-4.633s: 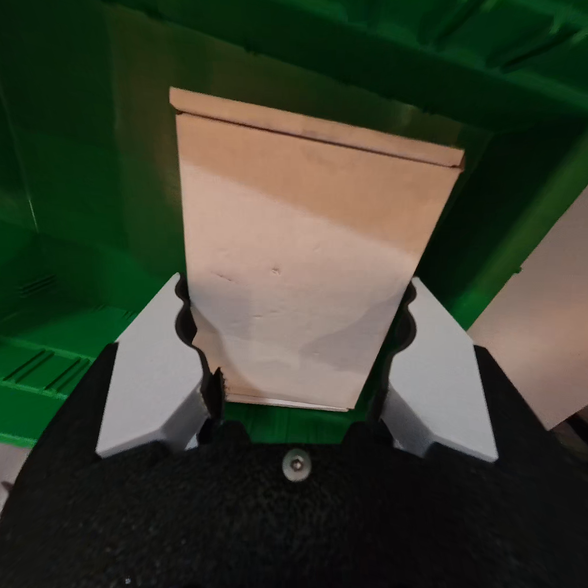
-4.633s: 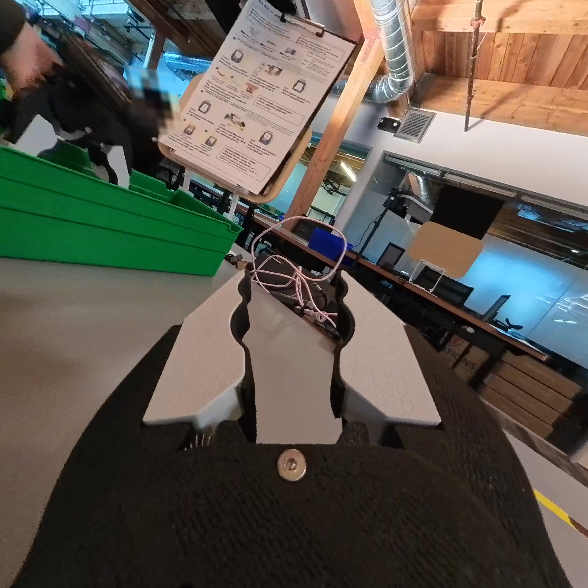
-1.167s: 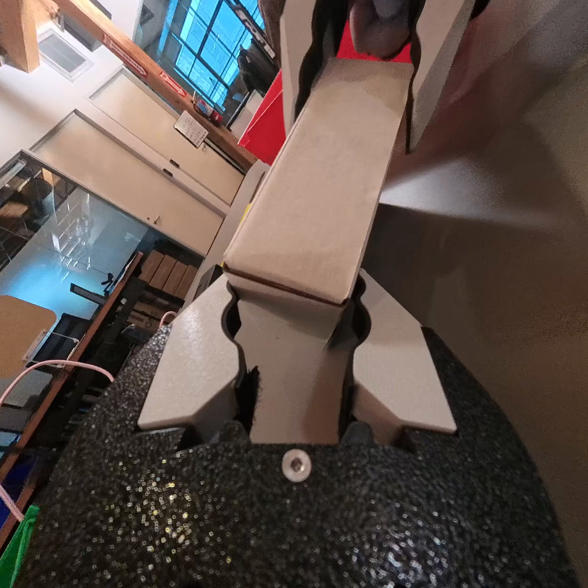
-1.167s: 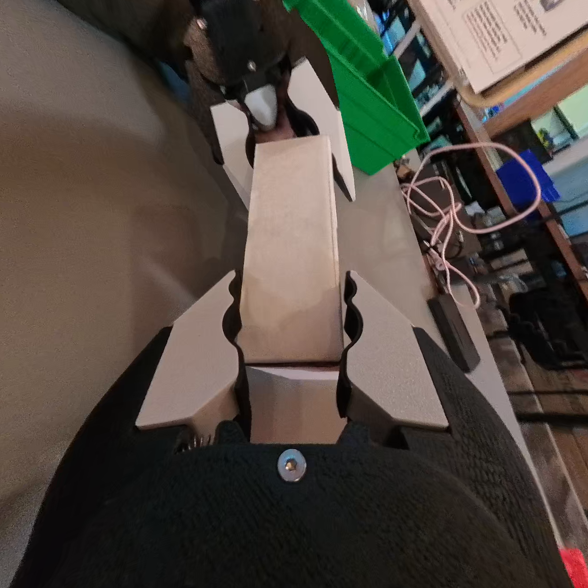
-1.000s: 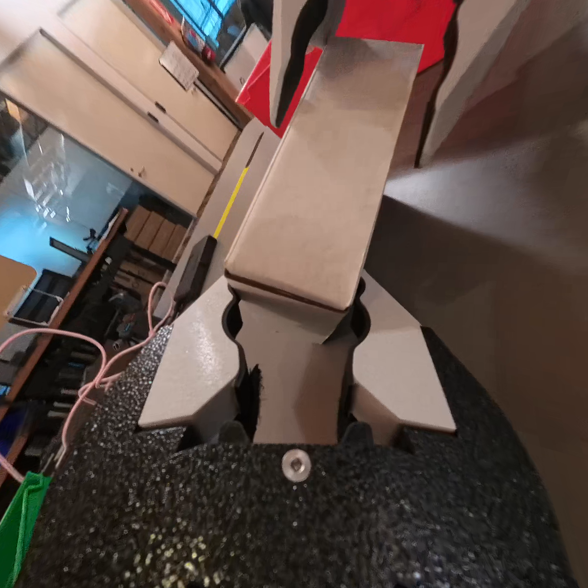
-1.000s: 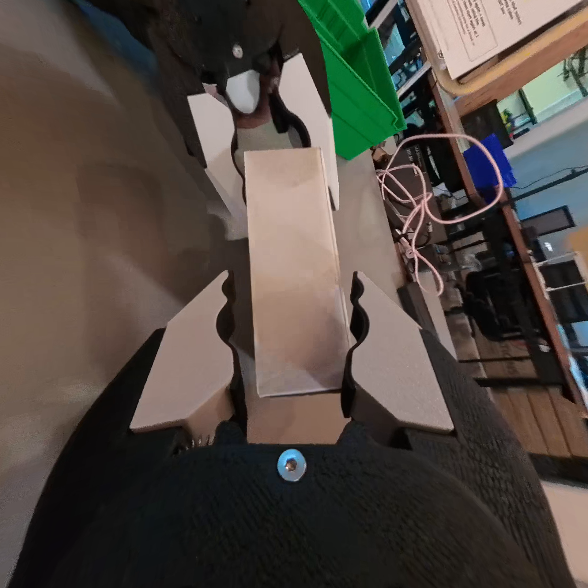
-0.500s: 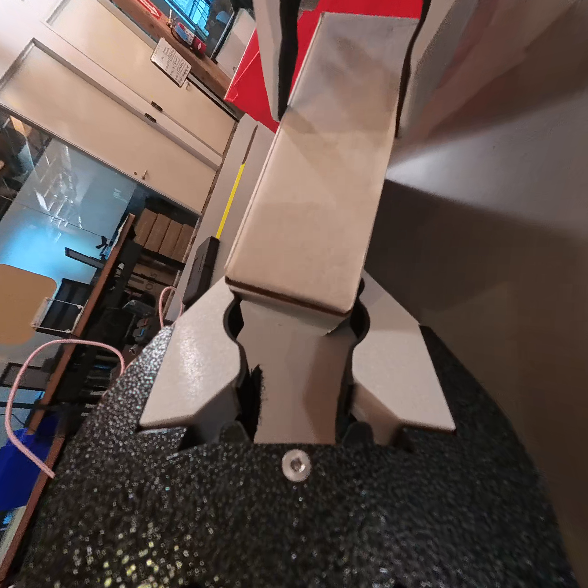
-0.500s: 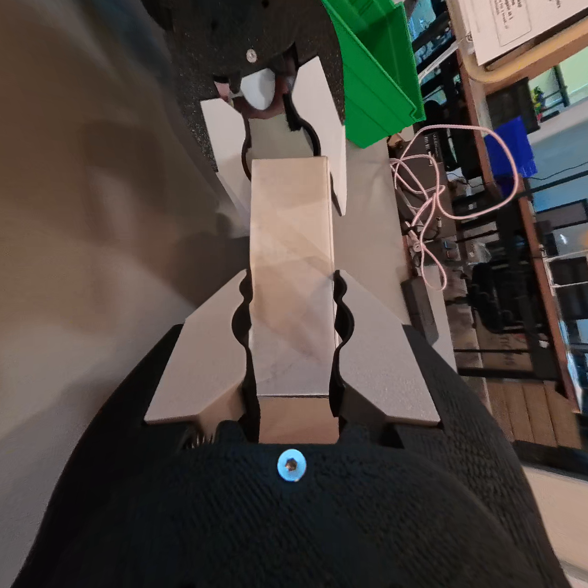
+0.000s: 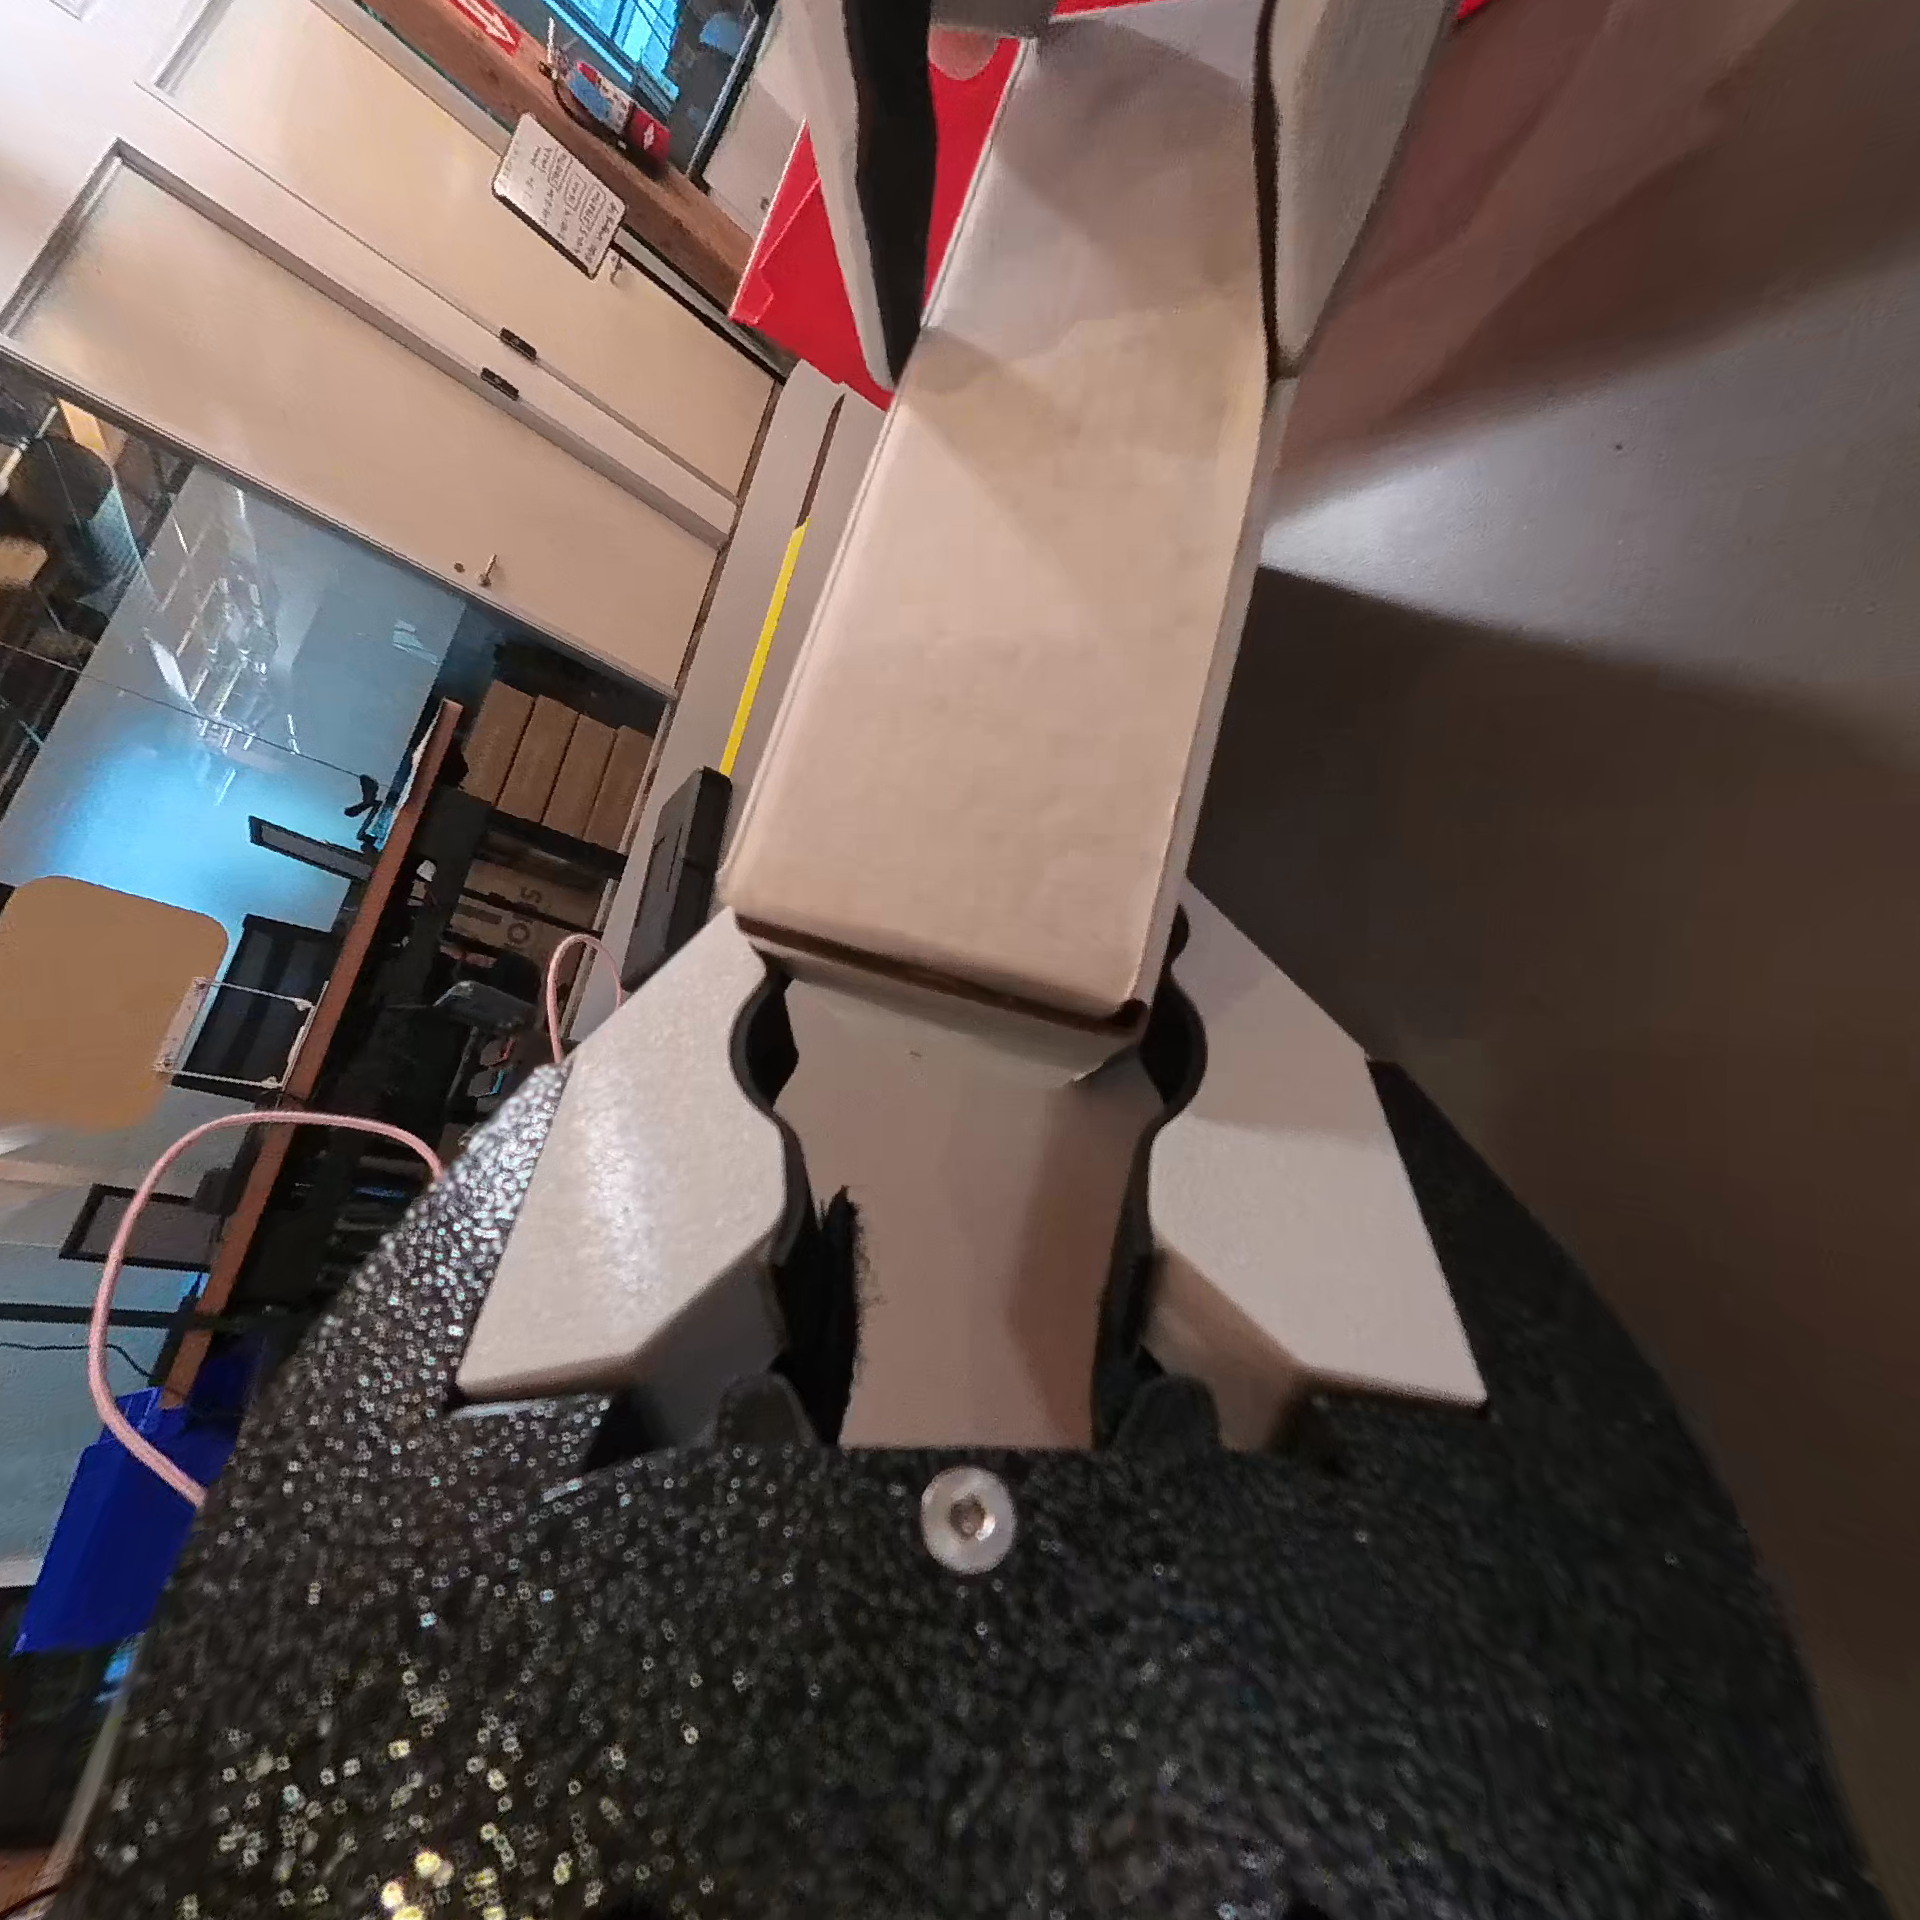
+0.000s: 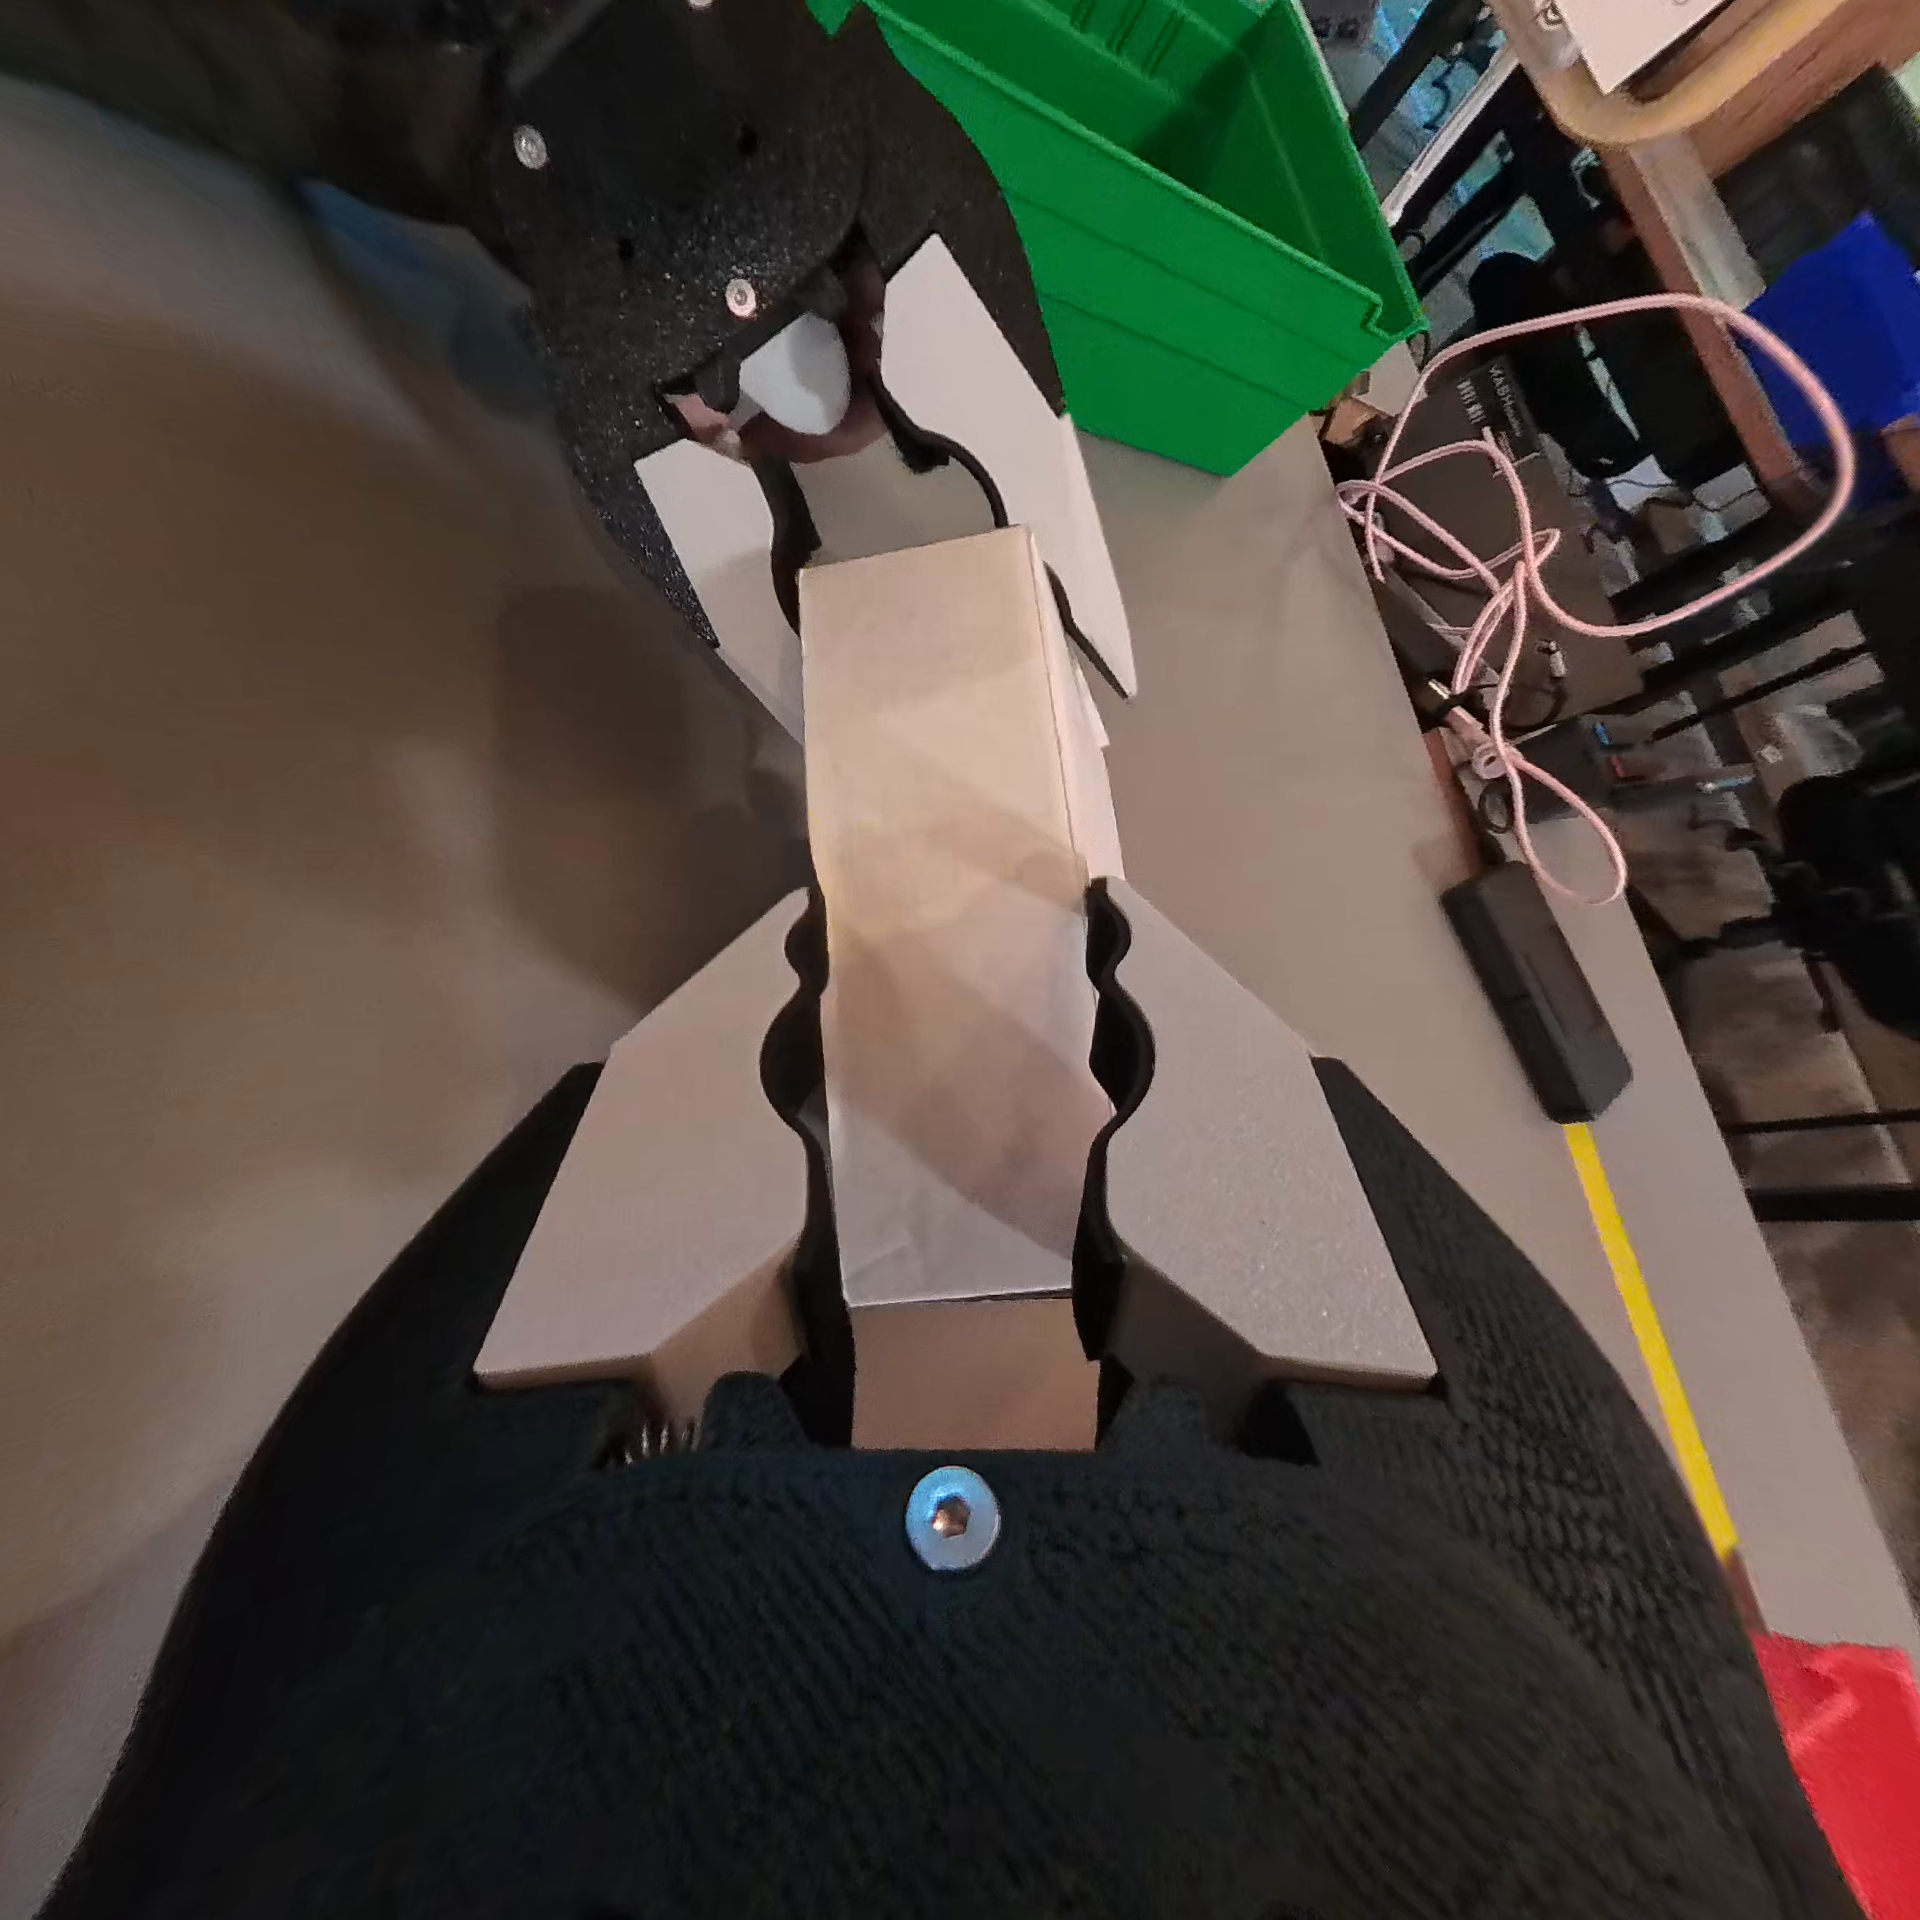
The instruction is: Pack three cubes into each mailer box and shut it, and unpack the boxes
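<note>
A shut brown cardboard mailer box [image 9: 1039, 623] is held over the grey table [image 9: 1610, 935] between my two grippers, one at each end. My left gripper [image 9: 956, 914] is shut on the near end in the left wrist view, fingertips against its sides. My right gripper [image 10: 953, 888] is shut on the other end of the same box [image 10: 935, 748], with both wavy pads pressed against it. The right gripper [image 9: 1086, 369] also shows at the far end in the left wrist view. The left gripper's fingers [image 10: 977, 416] show at the far end in the right wrist view.
Stacked green bins [image 10: 1164, 229] stand on the table [image 10: 1299, 727] beyond the left gripper. A red bin [image 9: 810, 281] sits behind the right gripper and shows again at the lower right [image 10: 1839, 1766]. A pink cable [image 10: 1507, 623] and a black device [image 10: 1538, 997] lie at the table's edge. My right fingertips sit around 8 centimeters from my left ones.
My left gripper carried the box out of the green bin to over the table. My right gripper, bare before, came round the free end and its pads shut on it in the last second.
</note>
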Demonstrator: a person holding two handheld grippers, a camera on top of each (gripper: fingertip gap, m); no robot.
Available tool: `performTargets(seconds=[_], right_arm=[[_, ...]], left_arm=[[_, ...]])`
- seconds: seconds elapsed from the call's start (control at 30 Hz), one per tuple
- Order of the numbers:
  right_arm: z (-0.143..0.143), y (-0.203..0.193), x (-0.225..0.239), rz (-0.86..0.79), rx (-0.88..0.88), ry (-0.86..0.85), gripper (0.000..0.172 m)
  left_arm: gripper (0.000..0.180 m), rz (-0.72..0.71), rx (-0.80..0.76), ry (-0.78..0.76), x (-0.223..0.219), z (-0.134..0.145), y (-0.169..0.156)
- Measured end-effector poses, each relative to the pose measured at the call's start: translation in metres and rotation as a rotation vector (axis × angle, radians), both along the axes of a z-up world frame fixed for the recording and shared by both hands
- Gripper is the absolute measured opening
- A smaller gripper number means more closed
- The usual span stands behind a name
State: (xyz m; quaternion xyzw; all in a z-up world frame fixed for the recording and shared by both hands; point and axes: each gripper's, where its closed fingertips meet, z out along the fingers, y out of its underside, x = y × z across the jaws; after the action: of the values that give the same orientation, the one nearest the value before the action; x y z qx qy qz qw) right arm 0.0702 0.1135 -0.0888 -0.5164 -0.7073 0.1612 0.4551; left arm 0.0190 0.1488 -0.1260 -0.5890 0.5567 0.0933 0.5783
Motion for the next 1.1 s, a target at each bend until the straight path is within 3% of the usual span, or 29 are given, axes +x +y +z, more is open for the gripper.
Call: performTargets(seconds=[0.1,0.17,0.23,0.3,0.43,0.63,0.8,0.87,0.97,1.1], right_arm=[[0.003,0.000,-0.001,-0.015,-0.051,0.022,0.047],[0.017,0.005,-0.003,-0.023,-0.048,0.119,0.019],[0.016,0.008,-0.001,-0.031,0.054,0.089,0.058],[0.015,0.011,-0.004,-0.044,0.242,0.037,0.077],[0.021,0.008,-0.012,-0.040,0.498,-0.016,0.064],[0.022,0.011,-0.014,-0.053,0.651,-0.064,0.046],[0.009,0.014,-0.018,-0.025,0.858,-0.175,0.011],[0.009,0.017,-0.018,-0.040,0.878,-0.192,0.005],[0.012,0.011,-0.017,-0.040,0.739,-0.137,0.005],[0.042,-0.003,-0.014,-0.037,0.610,0.020,0.003]], left_arm=[[0.067,0.003,0.004,0.009,0.000,0.000,0.000],[0.067,0.011,0.042,0.056,-0.001,-0.001,0.000],[0.067,0.039,-0.061,-0.027,0.001,-0.003,0.000],[0.067,0.051,-0.102,-0.067,0.001,-0.002,0.001],[0.068,0.077,-0.149,-0.119,-0.003,0.000,0.003],[0.066,0.070,-0.196,-0.176,-0.006,0.001,0.003],[0.065,0.066,-0.218,-0.207,-0.005,0.002,0.003],[0.065,0.057,-0.218,-0.215,-0.005,0.002,0.003],[0.066,0.032,-0.140,-0.159,-0.006,0.003,0.004],[0.065,-0.039,0.071,0.034,-0.004,0.000,0.002]])
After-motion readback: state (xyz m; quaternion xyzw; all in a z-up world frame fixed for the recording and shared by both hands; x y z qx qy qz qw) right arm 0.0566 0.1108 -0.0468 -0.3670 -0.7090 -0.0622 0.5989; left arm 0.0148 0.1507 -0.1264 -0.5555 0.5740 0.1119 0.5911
